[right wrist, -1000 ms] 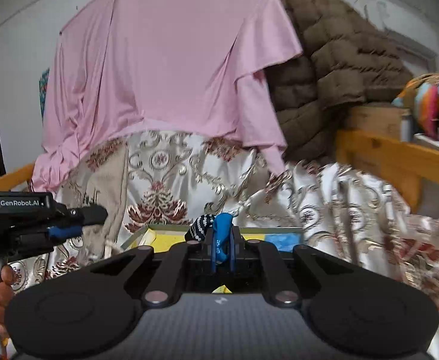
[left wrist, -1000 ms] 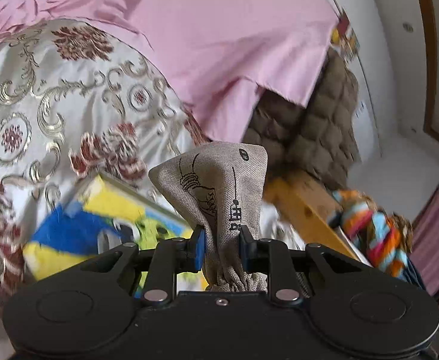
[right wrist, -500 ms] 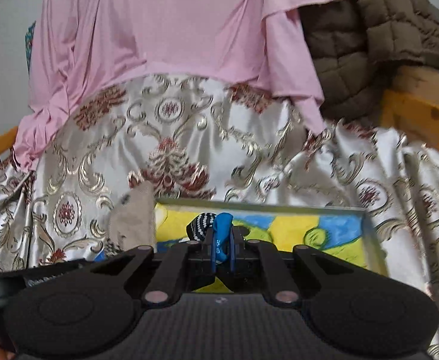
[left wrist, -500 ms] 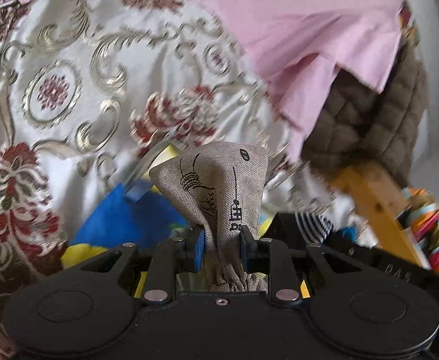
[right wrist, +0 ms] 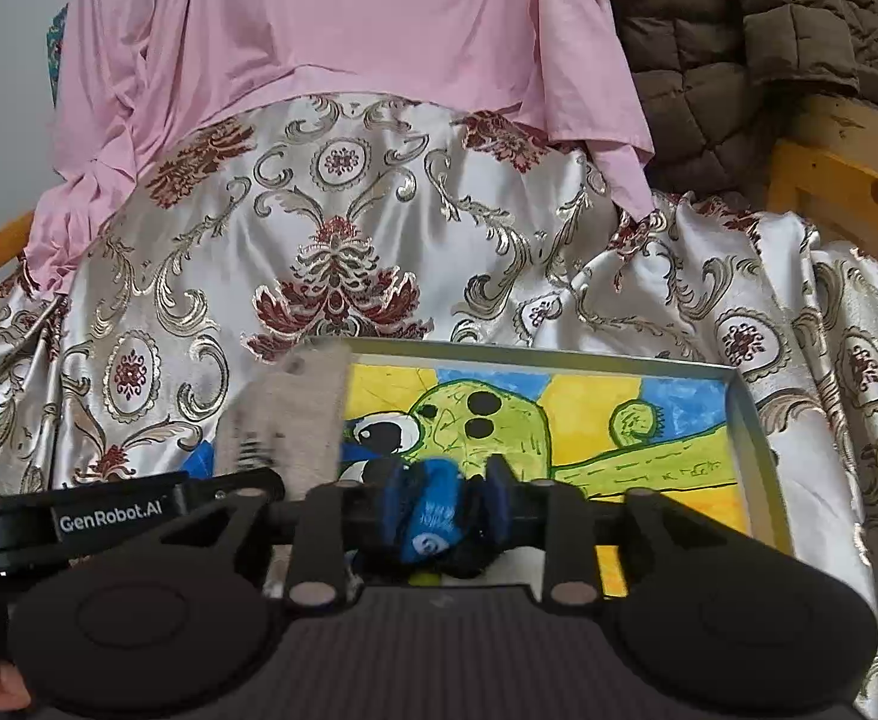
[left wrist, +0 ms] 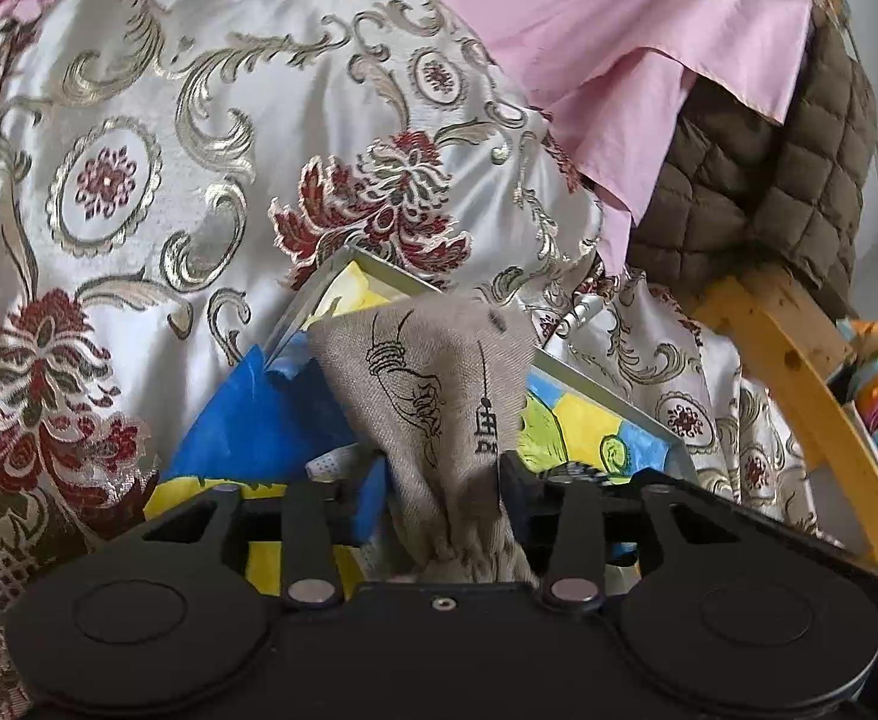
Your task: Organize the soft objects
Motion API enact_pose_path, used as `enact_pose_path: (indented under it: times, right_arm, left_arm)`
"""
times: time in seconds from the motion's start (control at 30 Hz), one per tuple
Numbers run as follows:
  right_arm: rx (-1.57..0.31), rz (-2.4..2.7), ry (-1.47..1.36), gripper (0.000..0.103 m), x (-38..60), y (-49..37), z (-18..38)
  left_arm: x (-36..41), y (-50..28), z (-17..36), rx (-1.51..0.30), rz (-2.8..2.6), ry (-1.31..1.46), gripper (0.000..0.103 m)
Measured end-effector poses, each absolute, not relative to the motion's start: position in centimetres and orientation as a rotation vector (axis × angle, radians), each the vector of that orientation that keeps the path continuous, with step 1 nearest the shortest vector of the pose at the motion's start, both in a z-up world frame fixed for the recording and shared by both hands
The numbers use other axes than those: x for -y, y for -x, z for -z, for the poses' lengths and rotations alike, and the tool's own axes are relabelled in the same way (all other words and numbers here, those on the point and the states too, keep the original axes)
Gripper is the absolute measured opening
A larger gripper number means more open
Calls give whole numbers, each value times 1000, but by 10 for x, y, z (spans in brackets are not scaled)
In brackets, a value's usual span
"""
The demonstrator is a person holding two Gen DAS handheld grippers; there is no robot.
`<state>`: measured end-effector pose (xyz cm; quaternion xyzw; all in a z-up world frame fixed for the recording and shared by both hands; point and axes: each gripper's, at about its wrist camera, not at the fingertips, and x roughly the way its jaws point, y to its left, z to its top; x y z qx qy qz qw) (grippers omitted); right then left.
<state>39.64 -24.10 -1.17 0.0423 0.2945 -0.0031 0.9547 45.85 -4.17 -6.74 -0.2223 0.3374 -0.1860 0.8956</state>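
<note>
Both grippers, left gripper (left wrist: 442,480) and right gripper (right wrist: 439,504), have just widened their jaws over the tray (right wrist: 745,414); linen pouch (left wrist: 433,384) and blue sock (right wrist: 430,516) sit loose between them, released.

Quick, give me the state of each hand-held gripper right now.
Left hand-held gripper: jaws parted wider than before, beige pouch still between them.
Right hand-held gripper: jaws parted wider too, blue sock still between them.
</note>
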Motion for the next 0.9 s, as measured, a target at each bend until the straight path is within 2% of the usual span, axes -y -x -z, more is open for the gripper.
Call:
enact_pose_path:
  times: [0.07,0.23,0.3,0.43,0.7,0.9]
  right_arm:
    - [-584,5,-87,44,244,-390,6]
    - [-541,3,-95,62,252,-369,-12]
    - [-510,5,-94,70,256,-356,-21]
    - [-442,0,-104,85,262,-326,-44]
    - [-314,-29,-116,96,266,-255,-88]
    - [-266,-26,-120,101,264,-198,-100]
  left_arm:
    - [43,-453,61,-686,380,436,58]
    - [42,-431,37,-641,361,381,71]
    - [41,-420,26,-623,349,350,72]
    - [39,-392,4,-581,325,287,86]
    - [26,-319,-50,-484,278,299,94]
    - [18,-249,-75,-392,257,249,102]
